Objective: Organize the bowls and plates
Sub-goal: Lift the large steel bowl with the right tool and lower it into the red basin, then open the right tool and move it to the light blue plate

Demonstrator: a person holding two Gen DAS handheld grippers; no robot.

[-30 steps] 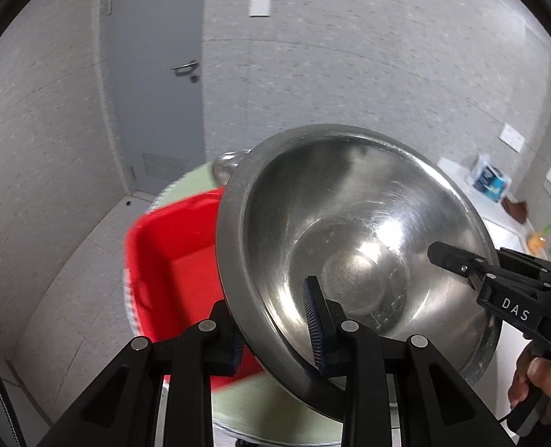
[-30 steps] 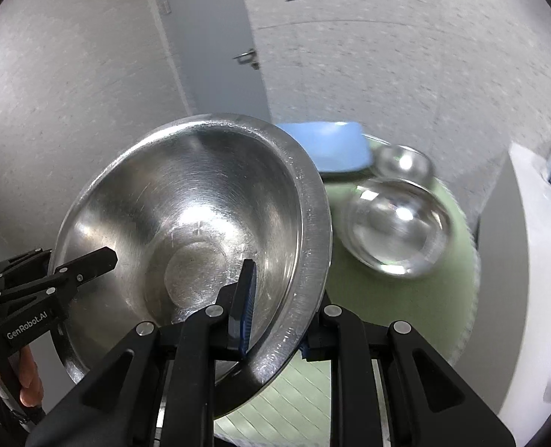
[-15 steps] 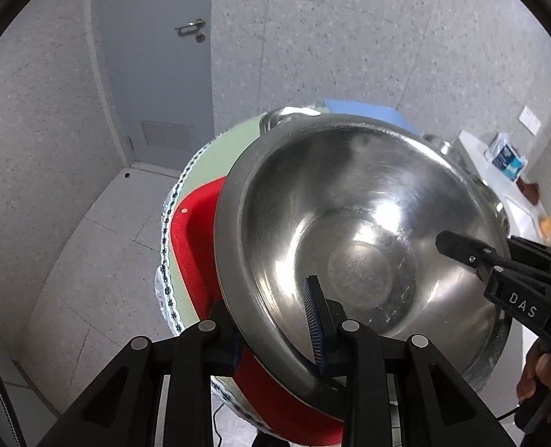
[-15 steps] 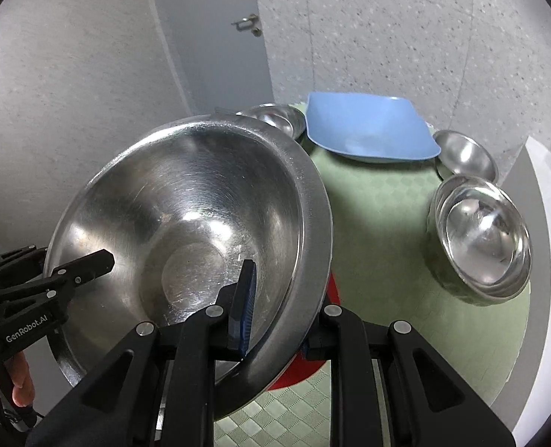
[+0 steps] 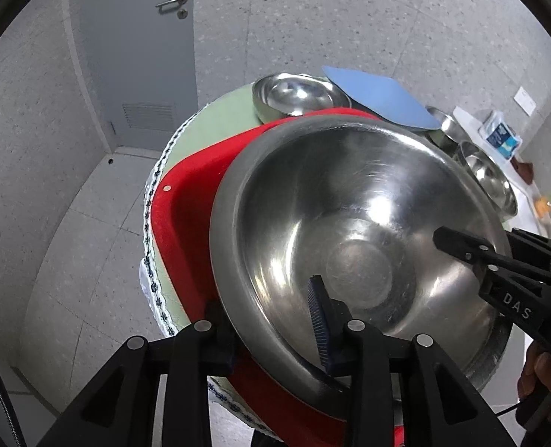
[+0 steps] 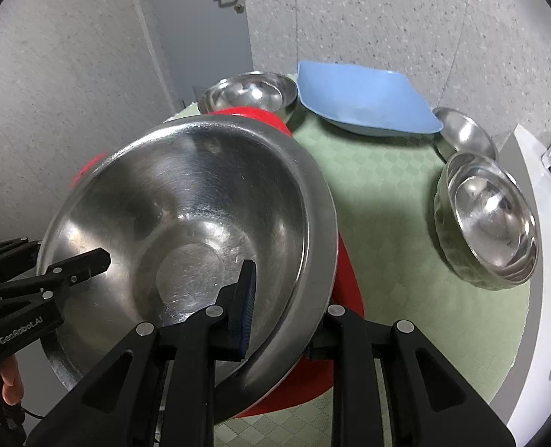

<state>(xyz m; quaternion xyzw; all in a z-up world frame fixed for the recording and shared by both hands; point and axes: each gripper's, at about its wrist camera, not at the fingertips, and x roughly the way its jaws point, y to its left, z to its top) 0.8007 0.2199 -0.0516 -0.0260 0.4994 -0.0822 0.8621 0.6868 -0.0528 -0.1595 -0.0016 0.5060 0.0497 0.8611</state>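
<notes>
The big steel bowl (image 6: 186, 223), shiny and scuffed inside, hangs tilted over the red tray (image 5: 186, 201), its rim clamped between the fingers of both the left gripper (image 5: 271, 320) and right gripper (image 6: 283, 305). Beyond the tray, smaller bowls (image 6: 487, 219) and a blue plate (image 6: 365, 104) look unsorted; most work likely remains.

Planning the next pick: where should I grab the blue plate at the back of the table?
Take the blue plate by its upturned near edge, coming from the front over the bare green tablecloth. It is shallow with a thin raised rim; steel bowls flank both sides.
</notes>
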